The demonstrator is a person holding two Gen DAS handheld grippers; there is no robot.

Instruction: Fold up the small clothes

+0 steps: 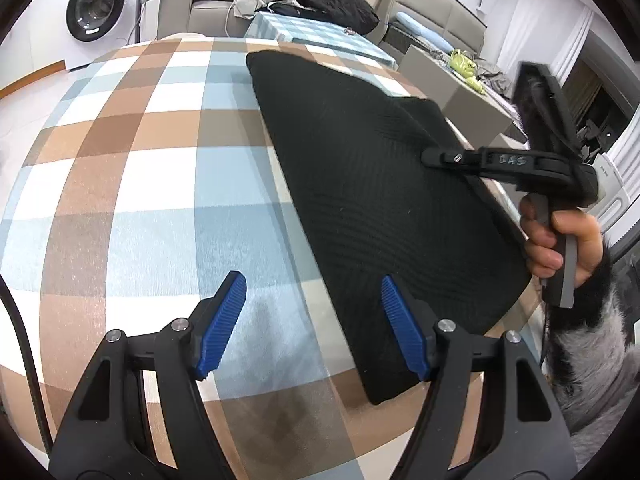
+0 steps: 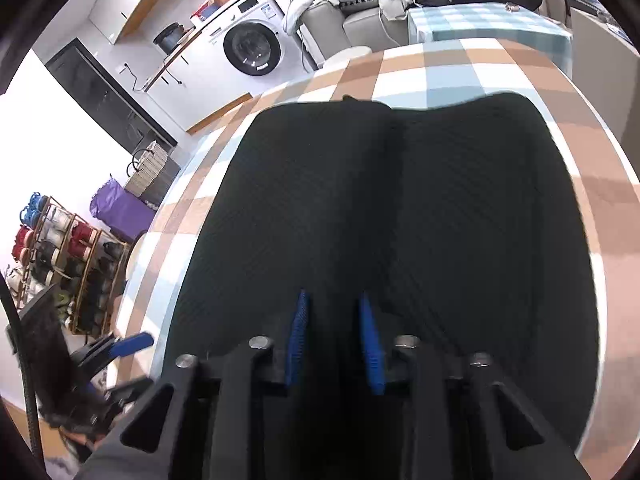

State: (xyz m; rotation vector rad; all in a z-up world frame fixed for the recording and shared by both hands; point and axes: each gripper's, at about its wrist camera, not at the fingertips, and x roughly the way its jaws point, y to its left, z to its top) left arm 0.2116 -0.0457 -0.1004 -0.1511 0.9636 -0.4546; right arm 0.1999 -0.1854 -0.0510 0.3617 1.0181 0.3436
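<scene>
Left gripper [image 1: 312,320]: it is pointing down at a slant over the near part of the surface, its two black arms with blue ribbed pads standing wide apart and gripping nothing. The left pad is hanging over bare cloth; the right pad is sitting at the near left edge of the garment, though whether it is touching cannot be told.

Right gripper [image 2: 332,340]: it is also tilting downward over the garment, its blue pads drawn close together with a pinch of the dark fabric between them. In the left wrist view it is reaching in from the right, its narrow black tip lying on the garment's right side.

Right hand [image 1: 560,244]: bare fingers are wrapping around the grey handle of the right gripper, with a fuzzy grey and black sleeve [image 1: 592,332] showing at the wrist.

Garment: a black ribbed knit piece of clothing [image 1: 380,208] is lying flat on the right half of the surface, running from the near edge toward the far side, with a soft crease down its middle in the right wrist view.

Surface: a table covered in a brown, pale blue and white checked cloth [image 1: 140,184] is carrying the garment.

Background: a white front-loading washing machine [image 1: 100,8] is standing beyond the surface on the left.
</scene>
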